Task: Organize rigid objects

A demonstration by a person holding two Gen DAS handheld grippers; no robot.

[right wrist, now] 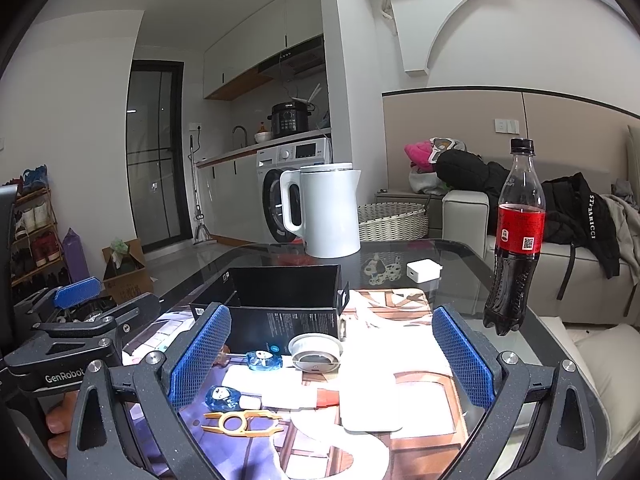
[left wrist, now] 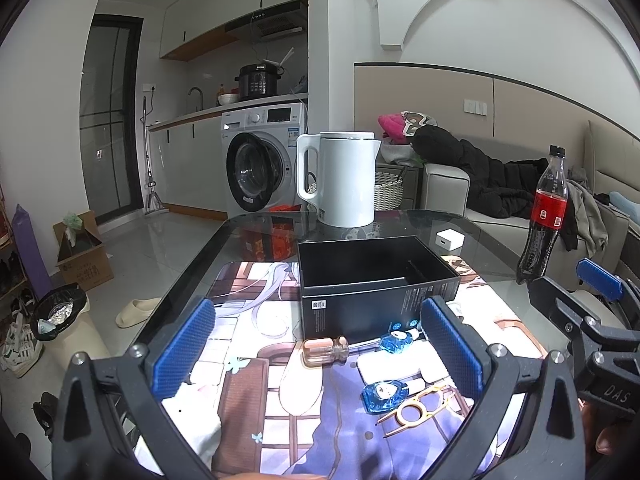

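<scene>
— What do you have on the left side?

— My left gripper (left wrist: 318, 354) hangs over the printed mat (left wrist: 248, 360) on the dark glass tabletop (right wrist: 452, 256), its blue-padded fingers (left wrist: 186, 348) spread wide and holding nothing. Between them I see the open black cardboard box (left wrist: 376, 276), empty as far as I can look in. Just in front of it lies a screwdriver with a clear amber handle (left wrist: 324, 350); its tip is hidden behind a small blue figure charm (left wrist: 396, 340). A second blue charm (left wrist: 382, 394) lies nearer, touching a gold wishbone-shaped clip (left wrist: 416, 412).

— And the right?

— The right gripper (right wrist: 330, 350) is released too, fingers (right wrist: 462, 356) apart, empty. Its view adds a round white-and-grey disc (right wrist: 316, 354) just beside the box, and a flat white rectangle (right wrist: 370, 404) so overexposed I cannot tell what it is. (A red-tipped white thing next to it is equally washed out.)

— Anything further back?

— A white plastic kettle (right wrist: 330, 212), a small white charger block (right wrist: 423, 270), and a dark cola bottle with a red label (right wrist: 518, 236) near the tabletop's right edge. The mat's near edge is cut off in both views.
</scene>
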